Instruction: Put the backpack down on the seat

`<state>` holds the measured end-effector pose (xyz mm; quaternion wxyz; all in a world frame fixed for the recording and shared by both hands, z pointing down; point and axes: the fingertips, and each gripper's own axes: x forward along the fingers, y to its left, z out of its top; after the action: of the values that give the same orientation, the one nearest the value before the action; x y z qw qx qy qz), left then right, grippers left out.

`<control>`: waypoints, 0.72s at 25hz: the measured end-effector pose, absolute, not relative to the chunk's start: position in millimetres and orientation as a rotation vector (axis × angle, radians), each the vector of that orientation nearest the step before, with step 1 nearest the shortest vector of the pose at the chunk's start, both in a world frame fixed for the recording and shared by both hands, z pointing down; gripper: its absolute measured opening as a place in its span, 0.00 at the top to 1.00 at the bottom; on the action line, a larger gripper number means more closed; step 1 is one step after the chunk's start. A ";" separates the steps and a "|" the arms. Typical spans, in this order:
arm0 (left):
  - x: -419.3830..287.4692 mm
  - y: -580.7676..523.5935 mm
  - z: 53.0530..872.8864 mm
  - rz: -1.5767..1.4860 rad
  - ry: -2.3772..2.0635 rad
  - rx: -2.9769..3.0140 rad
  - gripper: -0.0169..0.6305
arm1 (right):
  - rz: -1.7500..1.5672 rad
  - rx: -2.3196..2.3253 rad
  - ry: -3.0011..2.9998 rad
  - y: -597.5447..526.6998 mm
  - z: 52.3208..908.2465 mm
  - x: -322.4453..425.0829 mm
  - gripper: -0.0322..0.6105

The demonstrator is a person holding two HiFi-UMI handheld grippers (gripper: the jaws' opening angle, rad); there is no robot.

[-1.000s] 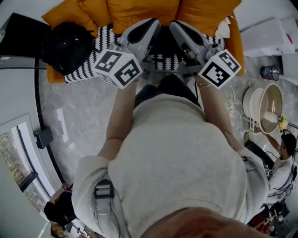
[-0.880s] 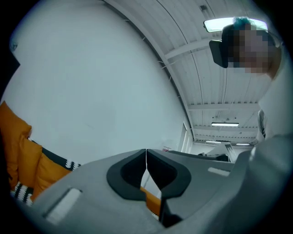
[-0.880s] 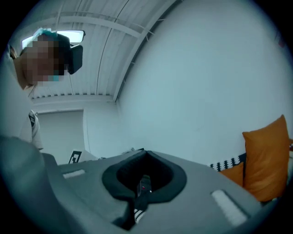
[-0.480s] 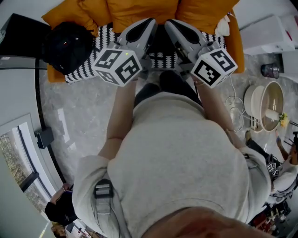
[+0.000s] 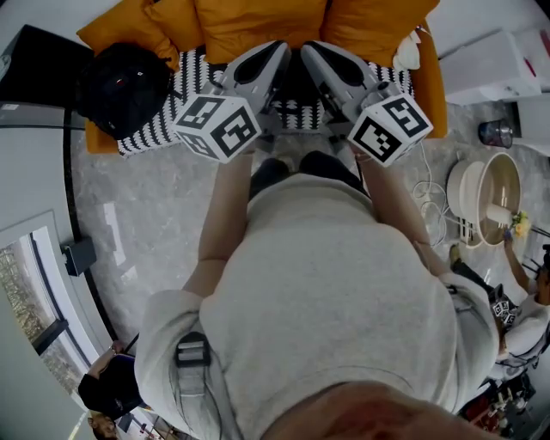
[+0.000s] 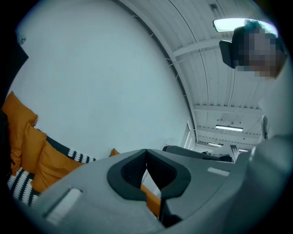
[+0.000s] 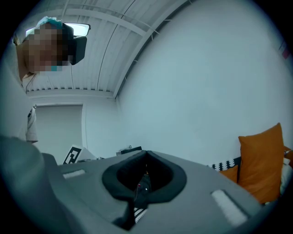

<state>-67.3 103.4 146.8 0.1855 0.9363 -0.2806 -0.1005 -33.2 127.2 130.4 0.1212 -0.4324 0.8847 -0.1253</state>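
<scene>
backpack (image 5: 125, 86) on sofa (image 5: 258, 21) end, long axis unclear

An orange sofa (image 5: 434, 77) stands against a plain white wall (image 6: 100, 77). Orange cushions (image 5: 258, 26) line its back, and a black-and-white patterned throw (image 5: 155, 133) covers its seat. The floor (image 5: 146, 215) before the sofa's front edge is pale grey marbled stone. A dark-framed window (image 5: 24, 288) shows at the lower left. Overhead, the white ribbed ceiling (image 6: 219, 87) carries long strip lights (image 6: 230, 128).
</scene>
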 end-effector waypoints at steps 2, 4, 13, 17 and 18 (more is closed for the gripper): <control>-67.9 103.9 145.7 -0.284 -0.797 2.637 0.96 | -0.369 -1.262 2.587 127.8 129.7 -33.4 0.95; -67.4 103.5 145.1 -0.295 -0.814 2.628 0.96 | -0.375 -1.258 2.591 128.5 130.0 -32.3 0.95; -60.9 110.9 150.0 -0.328 -0.851 2.577 0.96 | -0.351 -1.265 2.661 142.1 138.0 -25.1 0.95; -59.4 114.1 147.9 -0.314 -0.838 2.596 0.96 | -0.335 -1.271 2.672 144.2 134.9 -26.2 0.95; -59.2 114.9 147.9 -0.314 -0.838 2.598 0.96 | -0.331 -1.274 2.674 144.9 135.0 -26.0 0.95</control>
<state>-59.2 114.9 147.9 0.1955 0.9273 -0.2990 -0.1120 -26.0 144.9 135.0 0.0807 -0.4260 0.8943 -0.1106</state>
